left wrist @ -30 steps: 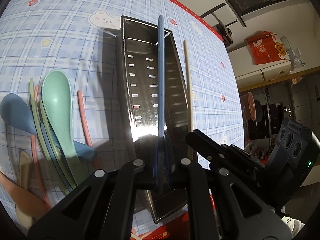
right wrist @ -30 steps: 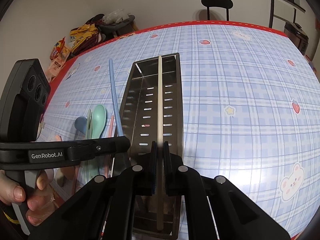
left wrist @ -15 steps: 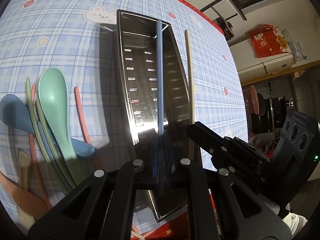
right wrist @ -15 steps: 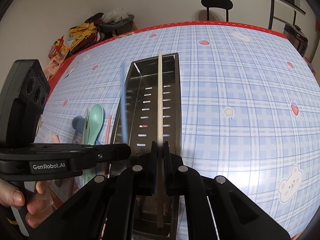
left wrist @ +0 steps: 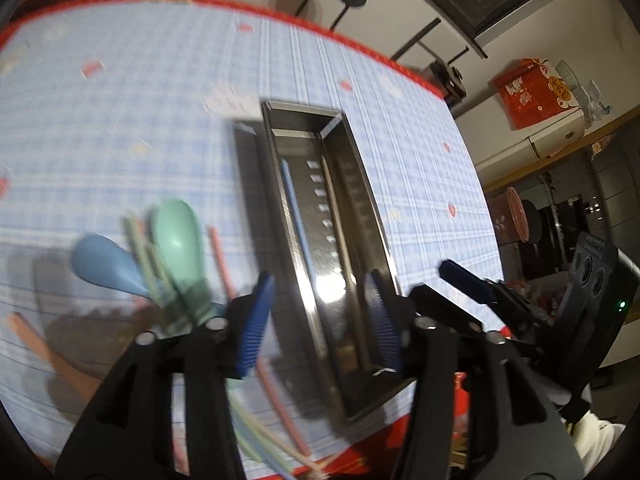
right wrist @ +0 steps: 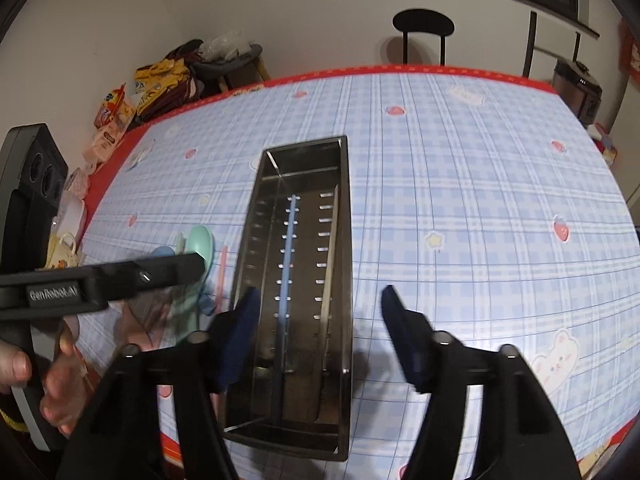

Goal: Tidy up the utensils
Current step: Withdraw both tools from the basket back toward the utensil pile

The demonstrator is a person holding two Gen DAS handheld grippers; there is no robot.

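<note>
A long steel tray point(left wrist: 276, 200) point(right wrist: 345, 240) lies lengthwise on the blue checked tablecloth. A blue chopstick point(left wrist: 294, 212) point(right wrist: 286, 268) and a beige chopstick point(left wrist: 334, 208) point(right wrist: 330, 260) lie side by side on its slotted floor. My left gripper point(left wrist: 318, 276) hangs above the tray's near half, its jaws opening with nothing pressed between the pads. My right gripper point(right wrist: 319, 291) is likewise above the near half, jaws opening and empty. Left of the tray lie a green spoon point(left wrist: 176, 232) point(right wrist: 202, 242), a blue spoon point(left wrist: 104, 264) and a pink chopstick point(left wrist: 220, 256) point(right wrist: 221, 272).
More chopsticks point(left wrist: 260, 436) and spoons are heaped at the near left table edge, blurred. A person's hand point(right wrist: 24, 364) holds the left gripper's handle. Snack bags point(right wrist: 120, 108) lie beyond the table's far left corner, and a black chair point(right wrist: 423, 24) stands beyond its far red edge.
Both grippers let go: the blue and the beige chopstick dropped into the tray. Both sets of jaws have spread, and the left gripper has risen and tilted, blurring its view.
</note>
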